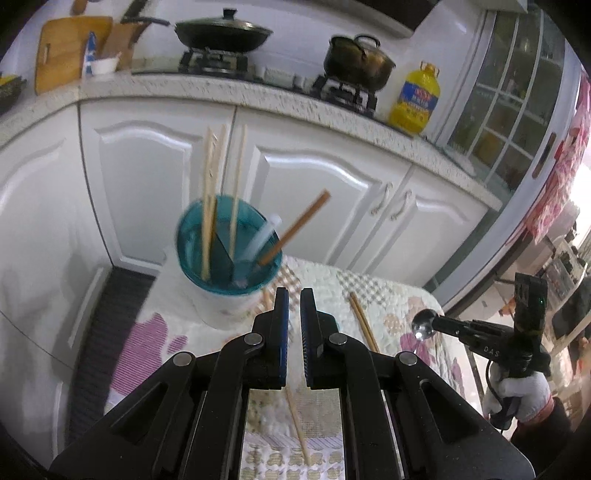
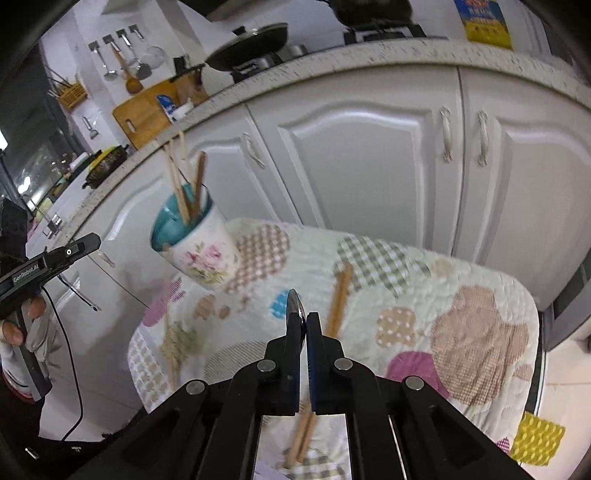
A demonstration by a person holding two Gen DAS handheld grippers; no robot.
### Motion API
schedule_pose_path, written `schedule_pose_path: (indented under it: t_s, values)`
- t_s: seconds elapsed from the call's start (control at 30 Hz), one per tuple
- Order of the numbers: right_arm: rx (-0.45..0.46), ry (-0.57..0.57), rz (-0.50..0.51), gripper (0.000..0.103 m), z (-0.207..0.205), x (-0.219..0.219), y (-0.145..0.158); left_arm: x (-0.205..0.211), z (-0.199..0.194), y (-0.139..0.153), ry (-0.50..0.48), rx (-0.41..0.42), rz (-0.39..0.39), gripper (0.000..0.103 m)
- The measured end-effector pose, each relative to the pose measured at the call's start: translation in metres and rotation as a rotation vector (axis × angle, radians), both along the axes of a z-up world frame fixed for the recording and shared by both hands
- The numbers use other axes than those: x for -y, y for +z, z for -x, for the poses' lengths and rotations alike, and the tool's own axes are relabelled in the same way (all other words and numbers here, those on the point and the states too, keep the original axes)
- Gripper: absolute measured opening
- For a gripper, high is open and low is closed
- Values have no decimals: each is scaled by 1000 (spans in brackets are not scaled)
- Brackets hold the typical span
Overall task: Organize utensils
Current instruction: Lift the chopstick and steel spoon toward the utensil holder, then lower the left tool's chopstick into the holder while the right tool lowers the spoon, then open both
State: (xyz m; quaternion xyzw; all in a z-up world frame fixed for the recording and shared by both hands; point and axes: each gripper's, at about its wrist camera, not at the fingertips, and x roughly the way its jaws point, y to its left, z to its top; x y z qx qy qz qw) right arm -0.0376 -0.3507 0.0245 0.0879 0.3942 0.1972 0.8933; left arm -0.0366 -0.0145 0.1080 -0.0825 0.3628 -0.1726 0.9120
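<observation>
A floral cup (image 1: 221, 299) with a teal inside stands on the quilted cloth (image 1: 391, 295), holding several pale chopsticks, a brown one and a white handle. My left gripper (image 1: 294, 295) hovers just in front of it, shut with nothing between its pads. At the right, my right gripper (image 1: 437, 325) is shut on a metal spoon (image 1: 424, 325). In the right wrist view the spoon (image 2: 294, 304) sticks up edge-on from the right gripper (image 2: 303, 317). A chopstick pair (image 2: 338, 306) lies on the cloth beyond it. The cup (image 2: 199, 251) stands to the left, and the left gripper (image 2: 94, 240) is at the far left.
White cabinet doors (image 1: 314, 192) stand close behind the small cloth-covered table. The counter above them carries a wok (image 1: 221, 33), a pot (image 1: 356, 61) and a yellow oil bottle (image 1: 415, 99). More chopsticks (image 1: 364, 321) lie loose on the cloth, and a yellow sponge (image 2: 537, 439) sits at its right corner.
</observation>
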Motion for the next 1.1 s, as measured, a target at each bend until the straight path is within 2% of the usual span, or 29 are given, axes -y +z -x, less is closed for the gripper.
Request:
schedule_pose_path:
  t_s: [0.2, 0.33, 0.43, 0.5, 0.67, 0.77, 0.9, 0.97, 1.0, 1.03, 1.1]
  values:
    - [59, 43, -17, 3, -5, -24, 27, -26, 0, 26, 47, 52, 18, 5]
    - [62, 58, -26, 3, -10, -36, 33, -27, 0, 21, 35, 32, 15, 5]
    - [52, 69, -16, 3, -11, -41, 30, -18, -3, -1, 14, -34, 2, 5]
    - [44, 74, -14, 3, -10, -43, 27, -4, -9, -28, 1, -90, -39, 9]
    - [30, 69, -17, 3, -10, -40, 23, 30, -26, -94, 2, -195, -132, 26]
    - [21, 61, -26, 3, -10, -36, 22, 49, -42, -132, 31, -241, -202, 27]
    - [13, 55, -32, 3, -8, -31, 21, 66, -65, -167, 42, -300, -221, 27]
    - [12, 54, -32, 3, -7, -30, 21, 73, -71, -179, 37, -318, -248, 24]
    - [14, 56, -34, 3, -7, -30, 22, 73, -70, -178, 37, -292, -247, 18]
    - [16, 57, -36, 3, -7, -30, 22, 73, -69, -177, 25, -296, -248, 6]
    - [21, 63, -39, 3, -7, -31, 23, 65, -66, -175, 3, -322, -194, 4]
